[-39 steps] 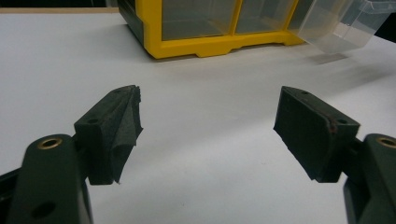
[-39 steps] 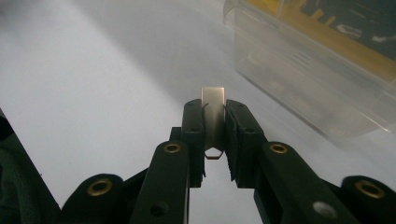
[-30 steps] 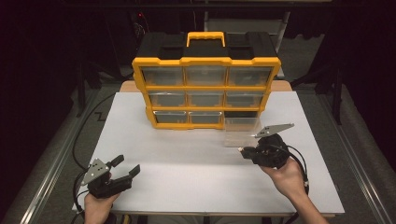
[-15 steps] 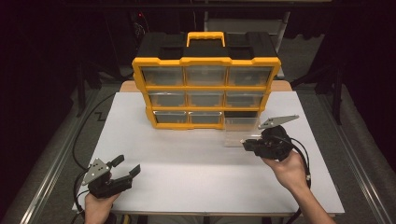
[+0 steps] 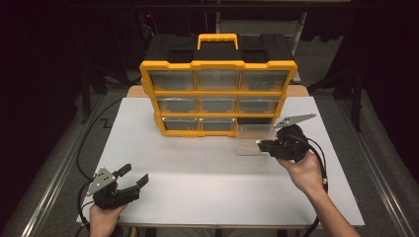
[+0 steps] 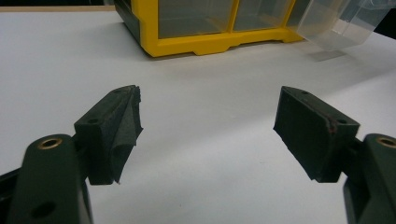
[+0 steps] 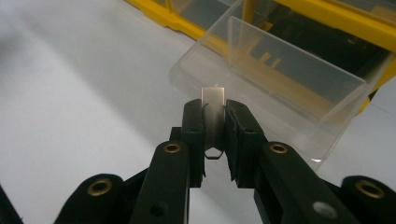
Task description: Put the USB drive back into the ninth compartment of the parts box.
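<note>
Our left gripper (image 5: 129,180) rests at the desk's (image 5: 207,173) near-left corner, jaws spread wide with nothing between them, well apart from the work. The yellow organizer (image 5: 217,94) stands at the back of the desk; its bottom-right slot is vacant. Just in front of that slot sits the clear drawer (image 5: 253,138), and our right gripper (image 7: 215,135) is clamped on its front tab. To seat it well, we judge that we should keep the drawer level, square its back edge to the opening, and push straight in without twisting the tab.
</note>
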Action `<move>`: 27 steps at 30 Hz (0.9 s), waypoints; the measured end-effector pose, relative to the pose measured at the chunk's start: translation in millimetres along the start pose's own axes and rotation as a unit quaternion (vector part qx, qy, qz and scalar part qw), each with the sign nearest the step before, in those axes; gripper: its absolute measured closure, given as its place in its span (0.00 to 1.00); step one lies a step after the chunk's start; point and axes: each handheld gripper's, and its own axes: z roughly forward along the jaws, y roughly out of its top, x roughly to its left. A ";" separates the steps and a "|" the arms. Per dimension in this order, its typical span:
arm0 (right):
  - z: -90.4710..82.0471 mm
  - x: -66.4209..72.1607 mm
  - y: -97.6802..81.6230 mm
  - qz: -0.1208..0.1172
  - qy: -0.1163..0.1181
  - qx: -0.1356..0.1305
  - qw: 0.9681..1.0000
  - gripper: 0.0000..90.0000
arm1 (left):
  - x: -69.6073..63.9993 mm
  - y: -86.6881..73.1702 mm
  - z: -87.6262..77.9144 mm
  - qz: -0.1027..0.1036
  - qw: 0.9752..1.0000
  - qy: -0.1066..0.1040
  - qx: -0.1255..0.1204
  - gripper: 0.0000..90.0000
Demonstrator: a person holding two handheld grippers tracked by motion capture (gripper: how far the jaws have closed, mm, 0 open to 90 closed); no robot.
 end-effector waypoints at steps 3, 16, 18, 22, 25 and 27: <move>2.5 -4.9 4.0 0.006 -0.007 0.002 1.000 0.89 | -0.1 0.2 -0.5 0.002 1.000 0.000 -0.001 0.26; 20.7 -21.9 17.7 0.026 -0.036 0.015 0.999 0.89 | 0.0 0.3 -0.6 0.001 1.000 -0.001 -0.001 0.26; 24.1 -24.6 19.0 0.028 -0.039 0.019 0.999 0.89 | -0.1 0.5 -0.6 0.002 1.000 -0.001 0.000 0.26; 29.6 -29.1 21.3 0.032 -0.048 0.026 0.998 0.89 | 0.1 0.4 -0.5 0.001 1.000 -0.001 0.000 0.26; 32.6 -31.7 23.3 0.035 -0.055 0.028 0.997 0.88 | 0.0 0.5 -0.5 0.001 1.000 -0.001 0.000 0.26; 35.1 -33.7 24.2 0.037 -0.060 0.029 0.997 0.81 | 0.0 0.5 -0.7 0.002 1.000 -0.001 0.000 0.26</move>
